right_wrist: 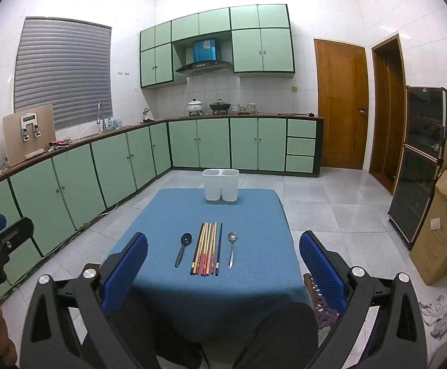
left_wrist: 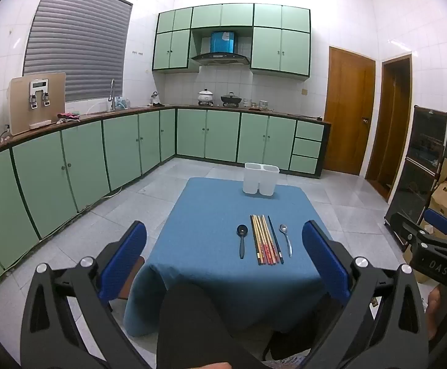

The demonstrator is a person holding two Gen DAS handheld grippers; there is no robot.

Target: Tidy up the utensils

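Left wrist view looks across a small counter (left_wrist: 211,264) draped in a blue cloth, with the left gripper (left_wrist: 223,261) held short of its near edge, fingers (left_wrist: 123,258) spread wide and nothing between them. Laid in a row toward the near edge, handles pointing at the camera, are a black spoon (left_wrist: 241,240), a bundle of chopsticks (left_wrist: 264,240) in wood and red tones with one dark blue stick on their right side, and a metal spoon (left_wrist: 285,238). The spoons lie apart from the chopsticks, one on either side. At the far edge stands a white two-compartment utensil holder (left_wrist: 260,179), upright, both compartments with nothing showing above the rim.

Right wrist view gives the same layout from a little to the right: the right gripper (right_wrist: 223,264) also hangs before the near edge, its fingers (right_wrist: 321,269) released and wide, gripping nothing. Green kitchen cabinets (right_wrist: 198,143) run along the wall behind.
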